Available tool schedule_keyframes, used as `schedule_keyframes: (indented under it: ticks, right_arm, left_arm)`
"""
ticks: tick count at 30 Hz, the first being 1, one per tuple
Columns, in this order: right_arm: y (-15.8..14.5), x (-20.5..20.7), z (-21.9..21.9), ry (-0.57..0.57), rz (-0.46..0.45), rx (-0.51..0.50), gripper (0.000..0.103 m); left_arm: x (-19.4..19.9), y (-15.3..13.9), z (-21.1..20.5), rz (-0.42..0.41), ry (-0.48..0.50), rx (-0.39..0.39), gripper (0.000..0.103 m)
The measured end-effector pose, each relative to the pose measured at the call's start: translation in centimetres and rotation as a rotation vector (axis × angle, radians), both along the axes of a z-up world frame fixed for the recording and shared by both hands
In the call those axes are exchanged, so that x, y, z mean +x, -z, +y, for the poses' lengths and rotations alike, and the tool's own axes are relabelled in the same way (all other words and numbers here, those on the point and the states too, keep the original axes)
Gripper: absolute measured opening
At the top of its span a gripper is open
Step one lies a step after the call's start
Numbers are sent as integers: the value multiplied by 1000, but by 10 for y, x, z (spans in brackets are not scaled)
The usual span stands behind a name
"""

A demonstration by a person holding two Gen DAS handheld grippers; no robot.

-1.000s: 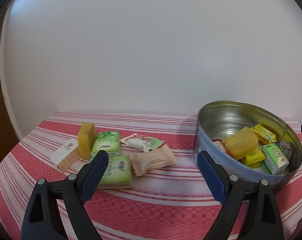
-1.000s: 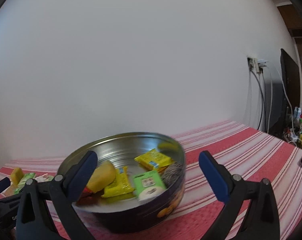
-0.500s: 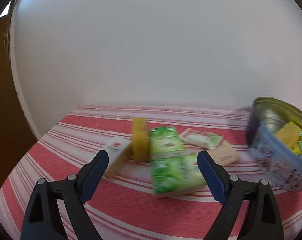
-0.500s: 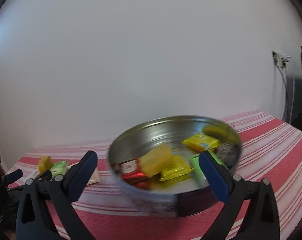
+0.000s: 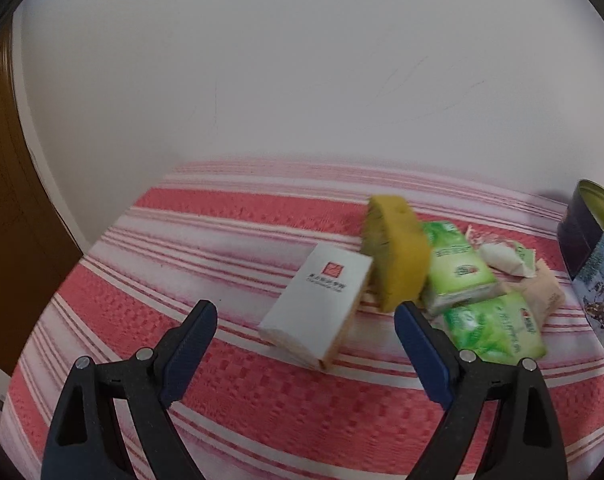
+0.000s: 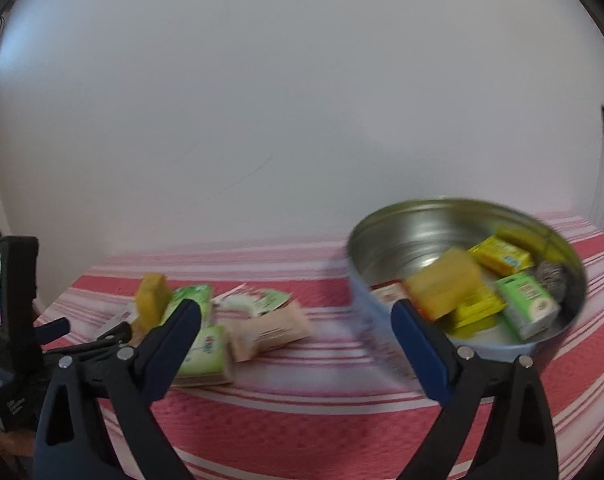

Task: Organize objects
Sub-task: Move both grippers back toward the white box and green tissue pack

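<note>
Loose items lie grouped on the red-and-white striped tabletop point(image 5: 262, 400), near its far edge by the white wall. A white packet point(image 5: 320, 304) with a red square mark lies flat at the group's left end. A yellow sponge point(image 5: 398, 252) stands on edge, touching the packet's far right corner. Two green packets point(image 5: 458, 264) point(image 5: 498, 328) lie just beside the sponge, with a white-and-green sachet point(image 5: 506, 258) and a beige packet point(image 5: 542, 296) beyond them.

The round metal tin point(image 6: 434, 224) stands to the right of the group, apart from it. Inside are a yellow sponge point(image 6: 446, 288), yellow packets point(image 6: 500, 256), a green box point(image 6: 528, 306) and a steel scourer point(image 6: 552, 276).

Left tool point(image 5: 304, 322): fingers spread wide, nothing between them, above the tabletop just short of the white packet.

Right tool point(image 6: 296, 322): fingers spread and closing, nothing gripped, between the group and the tin.
</note>
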State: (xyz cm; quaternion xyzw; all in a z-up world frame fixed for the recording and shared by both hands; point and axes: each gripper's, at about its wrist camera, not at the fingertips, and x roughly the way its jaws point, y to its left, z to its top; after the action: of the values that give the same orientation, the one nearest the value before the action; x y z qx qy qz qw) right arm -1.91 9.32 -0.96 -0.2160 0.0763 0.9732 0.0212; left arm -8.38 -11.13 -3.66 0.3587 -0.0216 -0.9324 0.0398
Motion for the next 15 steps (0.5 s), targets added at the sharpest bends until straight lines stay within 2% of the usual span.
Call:
schedule_keyframes:
  ticks: [9,12,14,15]
  right_arm:
    - [11,-25,-32,-65,-122,-16,97]
    - [16,-34,-37,-83,-169,-29,97]
    - [19,-40,-42,-95,-199,-33,97]
    - [21,-43,-45,-99,-213,-36,97]
  left_arm:
    - [-37,18,-4,-128,27,2,92]
    - [-46,24,-10,-168,20,41,92]
    - [-47,25,-16,-175,23,89,91]
    - [-48,25,-17,-174,19,90,90]
